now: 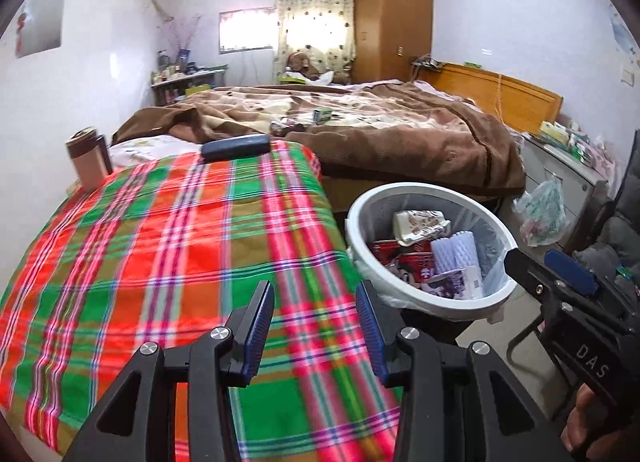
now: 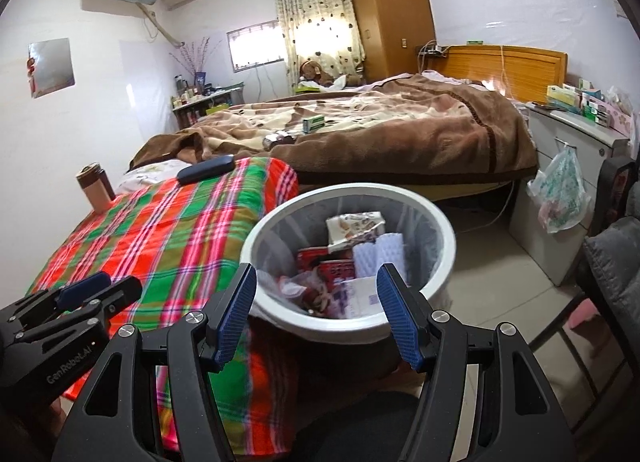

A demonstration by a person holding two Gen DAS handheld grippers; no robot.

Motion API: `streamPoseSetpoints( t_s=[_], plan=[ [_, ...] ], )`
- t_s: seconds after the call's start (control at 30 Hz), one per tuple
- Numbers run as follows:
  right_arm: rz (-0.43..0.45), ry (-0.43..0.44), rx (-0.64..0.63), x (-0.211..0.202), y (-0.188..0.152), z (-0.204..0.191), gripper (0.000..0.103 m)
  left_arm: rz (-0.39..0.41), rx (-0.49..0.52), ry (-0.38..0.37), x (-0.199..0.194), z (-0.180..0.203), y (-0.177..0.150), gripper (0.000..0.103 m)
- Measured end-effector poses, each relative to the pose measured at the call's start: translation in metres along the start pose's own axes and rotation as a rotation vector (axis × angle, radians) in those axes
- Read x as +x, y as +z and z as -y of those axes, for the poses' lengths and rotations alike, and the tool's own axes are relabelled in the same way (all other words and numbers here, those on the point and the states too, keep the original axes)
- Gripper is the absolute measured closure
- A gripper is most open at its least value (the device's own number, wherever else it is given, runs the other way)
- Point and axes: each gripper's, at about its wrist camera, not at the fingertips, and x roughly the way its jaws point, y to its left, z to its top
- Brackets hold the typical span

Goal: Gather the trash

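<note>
A white waste bin (image 1: 420,188) (image 2: 280,218) with a clear liner stands beside the plaid-covered table (image 1: 160,242) (image 2: 172,230). It holds a red packet, a printed wrapper, white foam and paper. My left gripper (image 1: 314,302) (image 2: 120,282) hovers open over the plaid cloth with nothing between its fingers. Above the bin's near rim my right gripper (image 2: 317,268) (image 1: 532,258) is open and holds nothing. On the brown blanket behind lie a small green box (image 1: 322,115) (image 2: 313,123) and a dark crumpled wrapper (image 1: 286,127) (image 2: 278,140).
A dark blue case (image 1: 236,146) (image 2: 206,169) and a brown flask (image 1: 88,160) (image 2: 94,184) rest at the table's far edge. To the right are a bedside cabinet (image 2: 560,190), a hanging plastic bag (image 2: 560,194) and a grey chair (image 2: 612,262).
</note>
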Motion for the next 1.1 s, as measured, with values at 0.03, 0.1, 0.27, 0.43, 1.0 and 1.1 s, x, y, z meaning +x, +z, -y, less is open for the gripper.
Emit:
streamPoseSetpoints(
  t_s=[0.03,0.1,0.27,0.43,1.0,1.1],
  plan=[
    [-0.003,0.006,0.001,0.001,-0.001,-0.001,0.039,0.003,-0.003,0.0,-0.001,-0.002,-0.001,0.061],
    [-0.011,0.021,0.001,0.002,-0.004,-0.004,0.039,0.01,-0.014,0.019,-0.005,-0.007,-0.003,0.061],
    [-0.01,0.028,-0.02,-0.001,-0.009,-0.013,0.039,0.021,-0.024,0.029,-0.008,-0.012,-0.007,0.061],
    [-0.004,0.025,-0.027,-0.004,-0.011,-0.017,0.039,0.015,-0.029,0.036,-0.007,-0.015,-0.01,0.061],
    [-0.004,0.032,-0.024,-0.005,-0.013,-0.02,0.039,0.009,-0.035,0.046,-0.009,-0.016,-0.014,0.061],
    [-0.002,0.035,-0.025,-0.005,-0.013,-0.022,0.039,0.009,-0.035,0.047,-0.009,-0.016,-0.013,0.061]
  ],
)
